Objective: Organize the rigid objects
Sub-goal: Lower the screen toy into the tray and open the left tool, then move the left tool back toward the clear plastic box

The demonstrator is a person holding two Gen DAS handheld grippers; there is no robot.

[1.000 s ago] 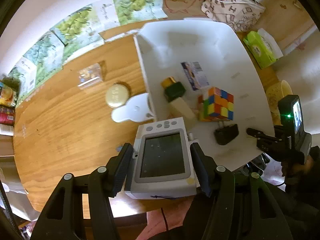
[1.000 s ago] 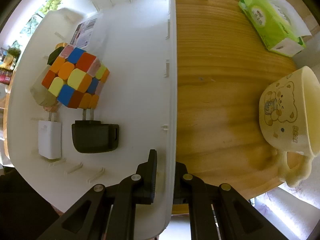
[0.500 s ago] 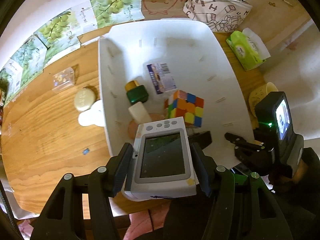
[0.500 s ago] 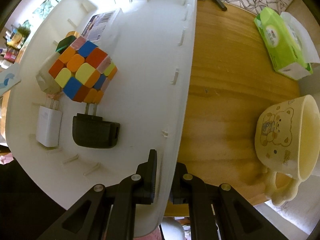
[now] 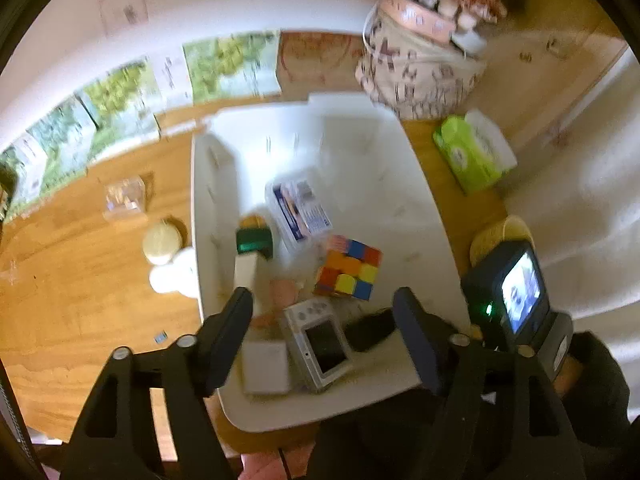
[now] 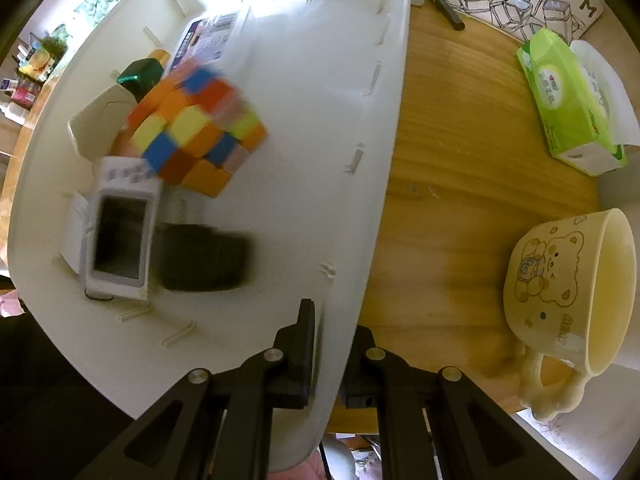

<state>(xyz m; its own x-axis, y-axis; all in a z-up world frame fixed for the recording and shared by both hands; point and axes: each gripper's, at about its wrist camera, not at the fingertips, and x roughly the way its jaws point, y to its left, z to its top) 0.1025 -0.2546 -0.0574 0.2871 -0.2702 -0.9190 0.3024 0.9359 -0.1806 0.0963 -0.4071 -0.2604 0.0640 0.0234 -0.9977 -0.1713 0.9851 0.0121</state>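
Where it lies, device (image 5: pixel 320 342) between fingers (image 5: pixel 236 320).

Home: wooden table (image 6: pixel 460 184), bear mug (image 6: pixel 560 280), tissues (image 6: pixel 568 96).

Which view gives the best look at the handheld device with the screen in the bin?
The right wrist view: the handheld device appears large, lying between the white charger and the black charger. The left wrist view shows it smaller and blurred, below the open left tongs.
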